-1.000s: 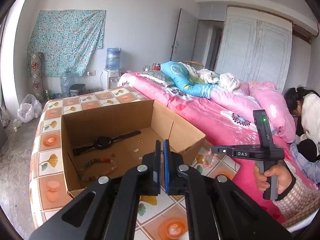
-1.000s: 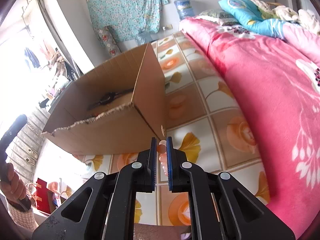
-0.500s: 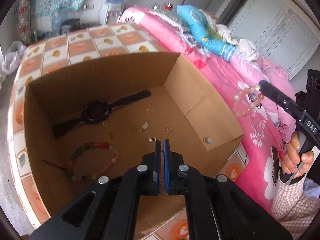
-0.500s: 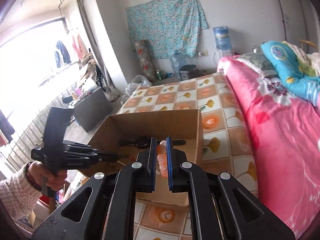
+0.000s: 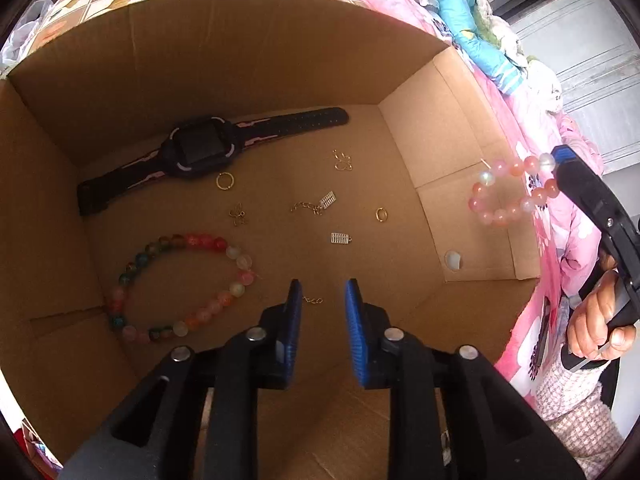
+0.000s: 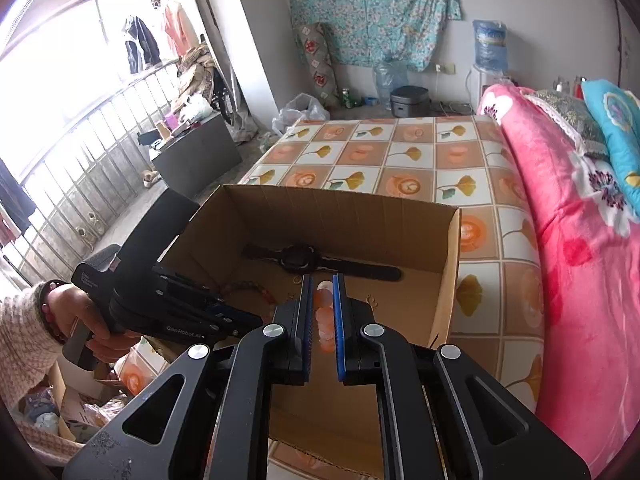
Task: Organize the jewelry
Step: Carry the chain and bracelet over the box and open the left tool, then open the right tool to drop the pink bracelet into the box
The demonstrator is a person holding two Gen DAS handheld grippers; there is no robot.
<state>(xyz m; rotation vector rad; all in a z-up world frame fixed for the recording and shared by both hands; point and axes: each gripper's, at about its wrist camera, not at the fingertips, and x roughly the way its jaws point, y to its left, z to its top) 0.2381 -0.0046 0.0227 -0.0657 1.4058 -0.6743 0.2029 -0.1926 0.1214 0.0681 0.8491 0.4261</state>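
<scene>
An open cardboard box [image 5: 240,52] holds a black watch [image 5: 200,148], a multicoloured bead bracelet [image 5: 180,280], gold rings [image 5: 225,181] and small chains and charms [image 5: 316,206]. My left gripper [image 5: 322,298] is open and empty, low inside the box near its front wall. My right gripper [image 6: 322,292] is shut on a pink bead bracelet [image 6: 325,320], which hangs over the box's right edge in the left wrist view [image 5: 508,192]. The watch also shows in the right wrist view [image 6: 304,260].
The box [image 6: 452,256] stands on a tiled-pattern cloth [image 6: 400,152] beside a pink bedspread [image 6: 580,240]. A window with railings [image 6: 80,140] and floor clutter lie to the left. A water dispenser [image 6: 488,48] stands at the far wall.
My left gripper has dropped into the box and opened. My right gripper has carried the pink bracelet up and over the box's right edge.
</scene>
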